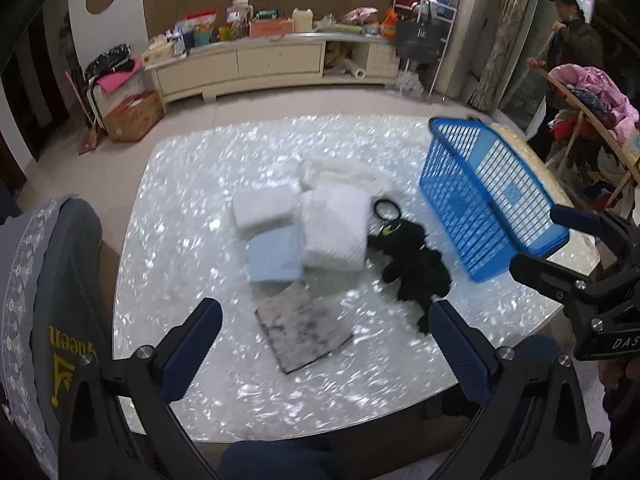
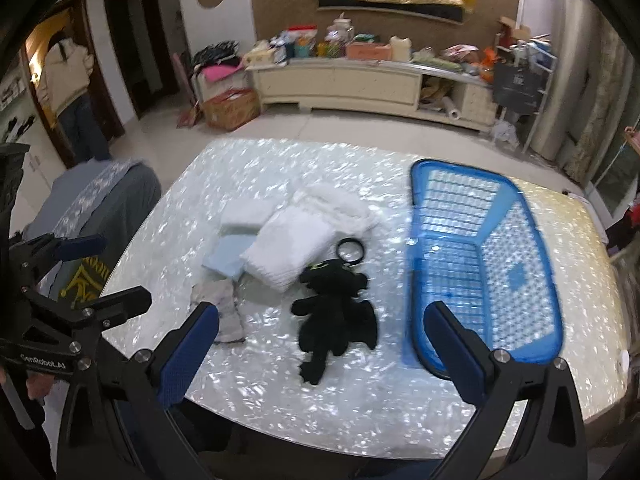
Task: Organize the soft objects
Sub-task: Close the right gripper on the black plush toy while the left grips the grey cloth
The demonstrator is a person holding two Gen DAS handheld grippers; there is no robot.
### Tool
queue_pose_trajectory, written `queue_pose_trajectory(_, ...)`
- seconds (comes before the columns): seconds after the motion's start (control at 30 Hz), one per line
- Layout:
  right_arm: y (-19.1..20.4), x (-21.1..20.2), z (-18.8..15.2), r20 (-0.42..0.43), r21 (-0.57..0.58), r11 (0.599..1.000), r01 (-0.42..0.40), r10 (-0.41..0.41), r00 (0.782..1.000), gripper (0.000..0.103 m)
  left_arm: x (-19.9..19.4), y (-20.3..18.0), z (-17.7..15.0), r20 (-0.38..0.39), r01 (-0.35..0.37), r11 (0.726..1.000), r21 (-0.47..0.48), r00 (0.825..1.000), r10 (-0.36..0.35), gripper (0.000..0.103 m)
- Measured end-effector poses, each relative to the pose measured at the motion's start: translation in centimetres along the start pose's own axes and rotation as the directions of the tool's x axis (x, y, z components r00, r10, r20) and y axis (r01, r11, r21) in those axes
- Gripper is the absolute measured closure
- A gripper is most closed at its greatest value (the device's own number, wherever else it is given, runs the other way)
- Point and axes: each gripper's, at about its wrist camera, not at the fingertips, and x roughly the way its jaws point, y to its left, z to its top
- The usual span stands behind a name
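While hidden from the left wrist, blue basket (image 2: 486, 264) interior bare on right; both jaws released.

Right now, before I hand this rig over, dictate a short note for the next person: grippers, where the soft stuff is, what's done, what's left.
Left hand-held gripper: open, holding nothing, above the near table edge by the grey cloth.
Right hand-held gripper: open, holding nothing, facing the black plush toy.
On the table: white folded towel, light blue pad, white pad and a crumpled white cloth, bunched together; plush toy beside the towel.
Blue basket: right side of the table, nothing in it.
Done: nothing sorted yet.
Left: probably moving every soft item into the basket.
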Motion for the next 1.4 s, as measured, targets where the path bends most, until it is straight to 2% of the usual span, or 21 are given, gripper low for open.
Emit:
queue_pose_trajectory(0.13, 1.7, 1.6, 0.4, -0.048, -0.034, 0.999, -0.03, 0.028, 0.998, 0.001, 1.3, 1.6, -0.8, -0.048, 0.02, 0.999, -0.032, 0.999, -0.022, 0.0)
queue_pose_trajectory(0.23, 2.5, 2.9, 0.6, -0.087, -0.056, 0.997, -0.054, 0.049, 0.995, 0.008, 2.1, 2.7, -1.1, -0.065, 0.034, 0.996, -0.077, 0.997, -0.039, 0.0)
queue_pose_trajectory(0.3, 3.1, 4.1, 0.6, -0.122, -0.066, 0.995, -0.073, 0.065, 0.99, 0.008, 2.8, 3.5, -1.4, -0.082, 0.051, 0.992, -0.111, 0.995, -0.061, 0.0)
queue_pose_trajectory(0.47, 3.8, 5.9, 0.7, -0.163, -0.07, 0.993, -0.09, 0.078, 0.984, 0.008, 4.7, 4.5, -1.8, -0.117, 0.029, 0.992, -0.122, 0.992, -0.043, 0.0)
queue_pose_trajectory(0.93, 3.8, 12.4, 0.1, -0.276, -0.091, 0.995, -0.026, 0.0, 0.961, 0.008, 12.5, 6.4, -3.7, -0.263, 0.009, 0.987, -0.16, 0.963, -0.051, 0.0)
queue_pose_trajectory(1.1, 3.1, 13.9, -0.1, -0.295, -0.087, 0.996, -0.003, -0.024, 0.955, 0.008, 14.3, 6.9, -4.1, -0.289, -0.025, 0.988, -0.154, 0.957, -0.021, 0.0)
queue_pose_trajectory(1.23, 2.3, 15.1, -0.1, -0.307, -0.075, 0.997, 0.01, -0.033, 0.951, 0.008, 15.4, 7.6, -4.2, -0.3, -0.026, 0.982, -0.189, 0.953, -0.032, 0.0)
queue_pose_trajectory(1.4, 1.2, 16.2, -0.4, -0.323, -0.055, 0.998, 0.028, -0.044, 0.945, 0.008, 16.8, 7.8, -3.6, -0.303, -0.037, 0.983, -0.18, 0.953, -0.02, 0.0)
